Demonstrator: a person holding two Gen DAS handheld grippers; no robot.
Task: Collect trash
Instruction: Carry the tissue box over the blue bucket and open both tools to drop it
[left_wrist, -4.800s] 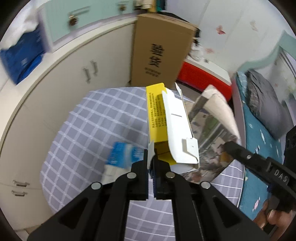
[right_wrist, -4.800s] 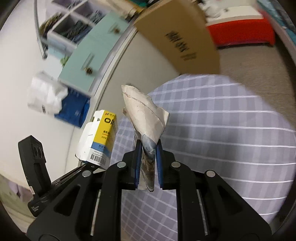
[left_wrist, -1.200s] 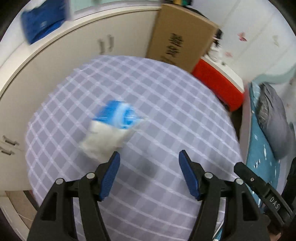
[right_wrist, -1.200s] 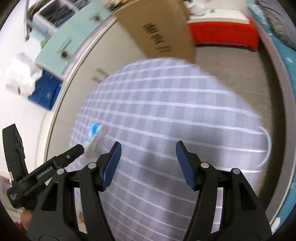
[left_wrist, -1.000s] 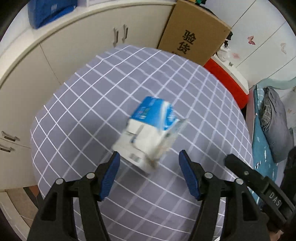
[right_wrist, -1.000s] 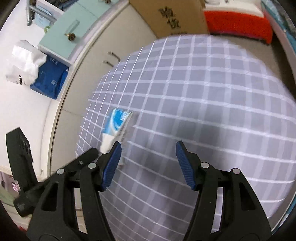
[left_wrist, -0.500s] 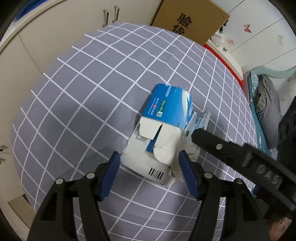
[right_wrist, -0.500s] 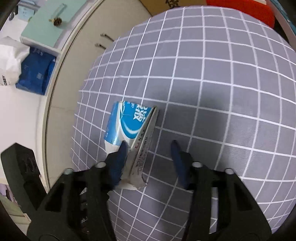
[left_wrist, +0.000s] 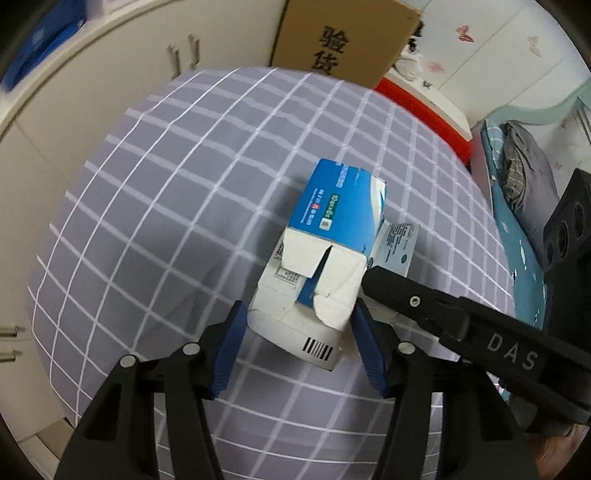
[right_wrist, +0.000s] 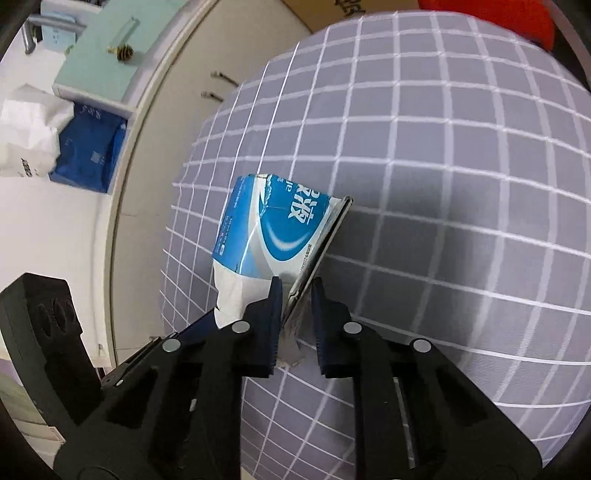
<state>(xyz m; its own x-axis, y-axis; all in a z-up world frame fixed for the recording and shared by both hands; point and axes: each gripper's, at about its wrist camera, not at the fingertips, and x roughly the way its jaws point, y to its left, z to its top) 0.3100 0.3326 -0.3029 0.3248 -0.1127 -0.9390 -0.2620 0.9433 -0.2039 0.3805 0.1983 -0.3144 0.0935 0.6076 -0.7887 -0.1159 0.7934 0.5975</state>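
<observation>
On checked cloth (left_wrist: 166, 192), crumpled blue-white carton (left_wrist: 332, 236), flaps torn open

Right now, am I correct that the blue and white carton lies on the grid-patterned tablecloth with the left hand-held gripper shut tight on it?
Not quite. The blue and white carton does lie on the grid-patterned tablecloth, but the left hand-held gripper is open, its fingers straddling the carton's near end, as the left wrist view shows.

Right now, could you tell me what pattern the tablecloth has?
The tablecloth is grey-lavender with a white grid; clearest in the right wrist view.
</observation>
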